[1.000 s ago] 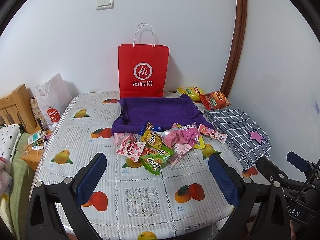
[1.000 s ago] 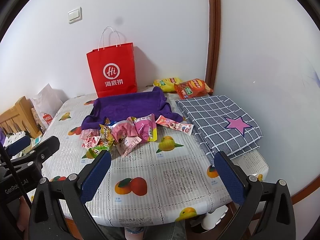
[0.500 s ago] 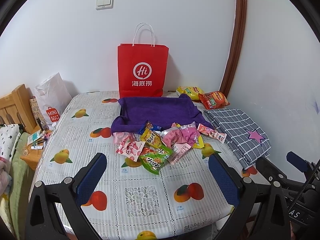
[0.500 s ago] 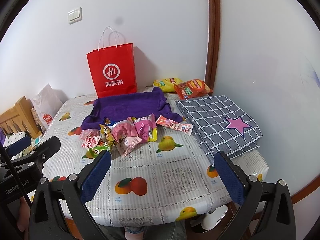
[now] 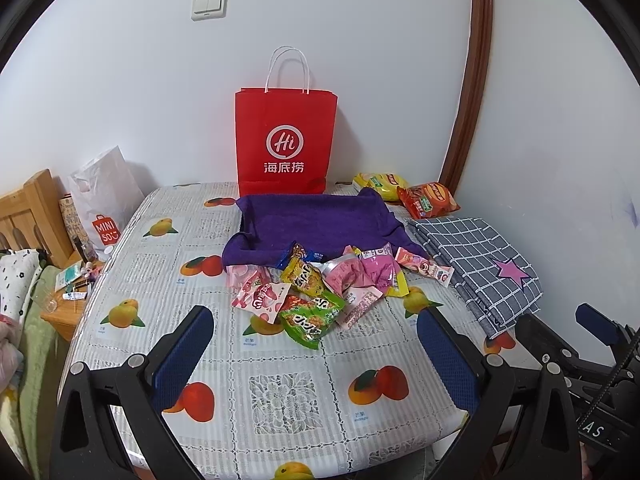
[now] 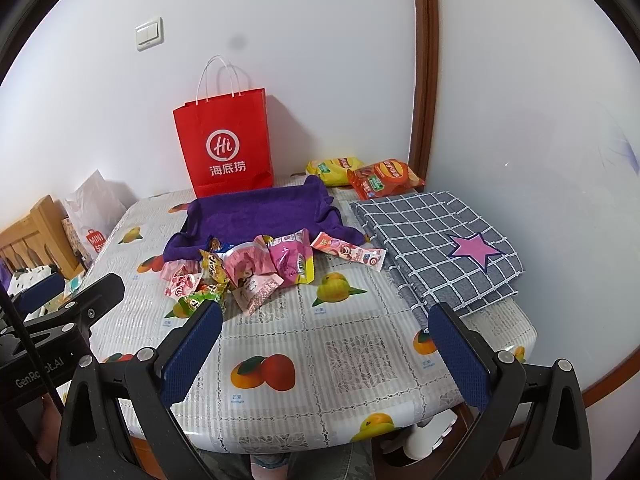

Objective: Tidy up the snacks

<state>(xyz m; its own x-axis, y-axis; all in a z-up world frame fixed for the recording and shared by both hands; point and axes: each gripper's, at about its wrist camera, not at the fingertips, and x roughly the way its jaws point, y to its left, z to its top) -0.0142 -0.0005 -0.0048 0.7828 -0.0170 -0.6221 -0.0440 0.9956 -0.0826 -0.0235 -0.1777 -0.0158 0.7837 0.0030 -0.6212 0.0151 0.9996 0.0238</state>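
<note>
Both the left gripper (image 5: pixel 316 344) and the right gripper (image 6: pixel 326 332) hang released above the table (image 6: pixel 344 360). The snack pile (image 5: pixel 320 288) lies at twelve o'clock, touching the purple towel (image 5: pixel 320 220).

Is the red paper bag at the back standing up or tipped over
Standing upright. The red paper bag rests on its base against the wall behind the purple towel, with its white handles pointing straight up.

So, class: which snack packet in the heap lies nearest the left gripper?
The green packet, at the heap's front edge, closest to the open left gripper; the pink ones lie farther back.
</note>
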